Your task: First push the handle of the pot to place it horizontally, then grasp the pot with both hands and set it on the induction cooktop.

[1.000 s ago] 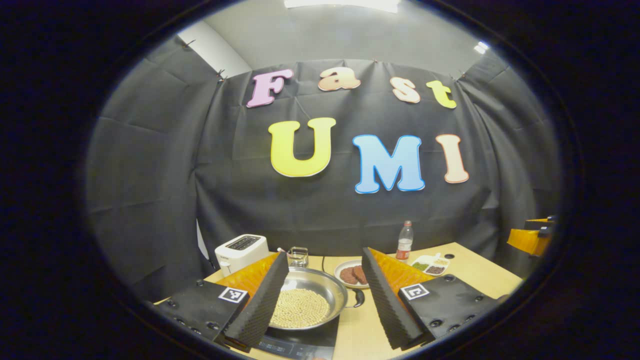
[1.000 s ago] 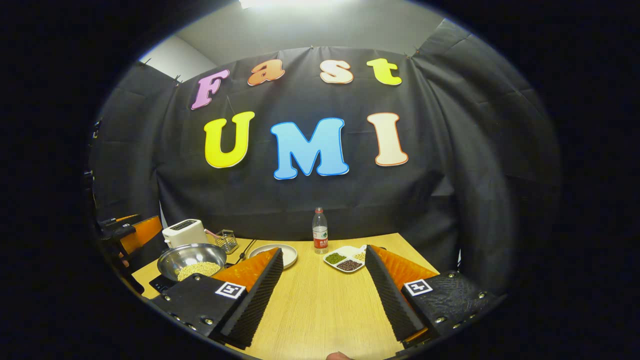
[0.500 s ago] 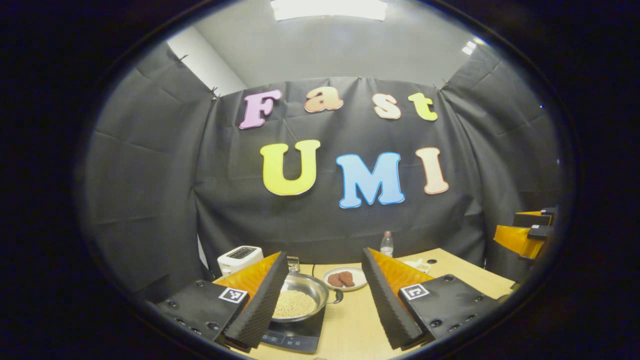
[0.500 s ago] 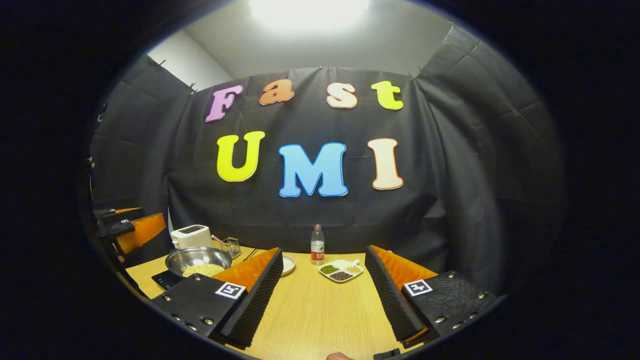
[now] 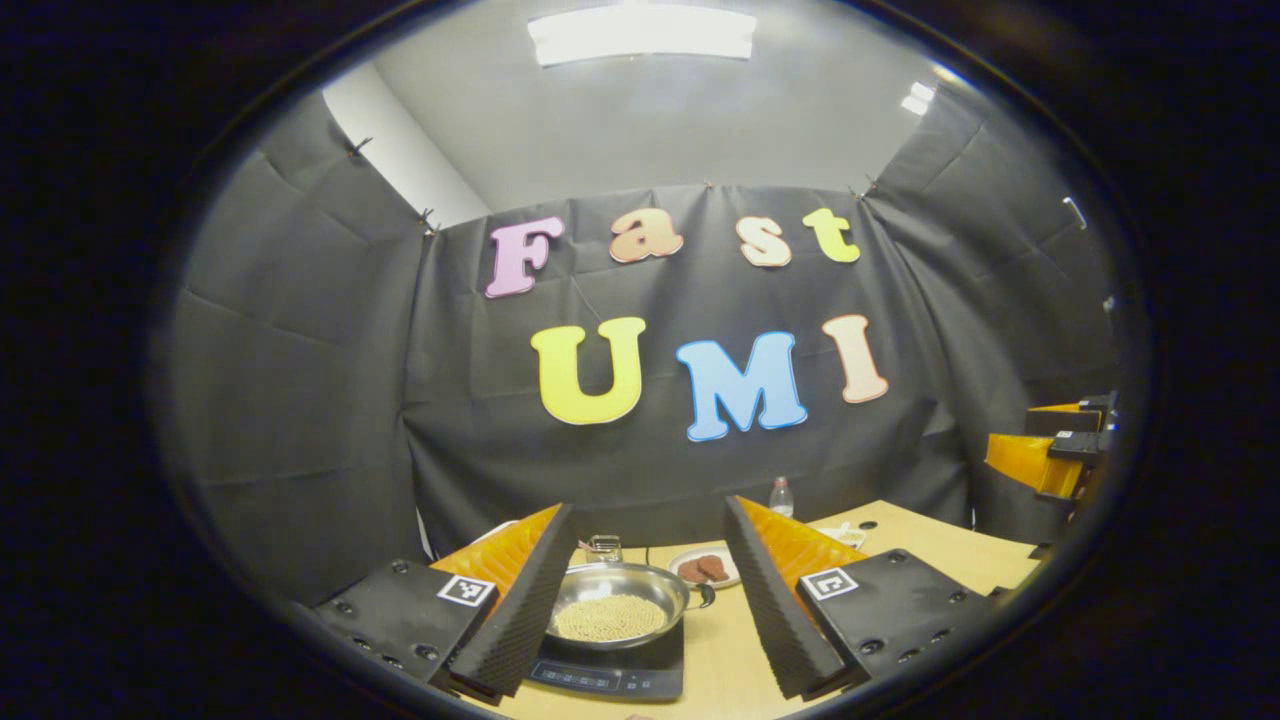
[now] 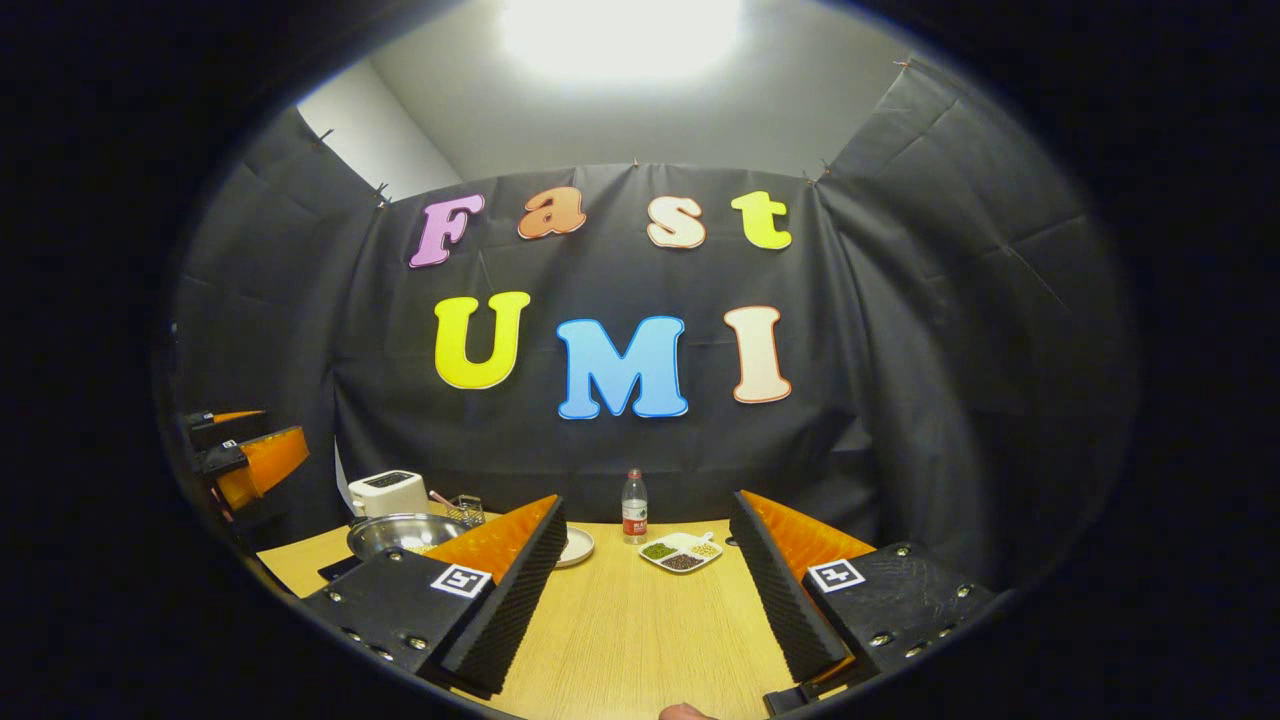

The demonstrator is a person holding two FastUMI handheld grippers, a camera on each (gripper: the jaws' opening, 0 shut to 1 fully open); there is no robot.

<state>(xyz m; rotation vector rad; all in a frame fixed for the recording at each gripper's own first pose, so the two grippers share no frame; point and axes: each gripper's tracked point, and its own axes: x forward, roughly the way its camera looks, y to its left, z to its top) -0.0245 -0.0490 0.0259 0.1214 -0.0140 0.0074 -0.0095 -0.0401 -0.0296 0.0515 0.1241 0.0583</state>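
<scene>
Two grippers, the left gripper (image 5: 648, 590) and right gripper (image 6: 648, 590), hang spread and empty. The shallow steel pot (image 5: 618, 602) of pale beans sits on the black induction cooktop (image 5: 612, 672). It looks heavy and slick; its rim and stubby dark handle (image 5: 706, 595) offer holds.

A white toaster (image 6: 388, 492), a wire basket (image 6: 466, 510), a water bottle (image 6: 634, 507) and a divided dish of beans (image 6: 682, 551) are set on a wooden bench (image 6: 640, 640).
</scene>
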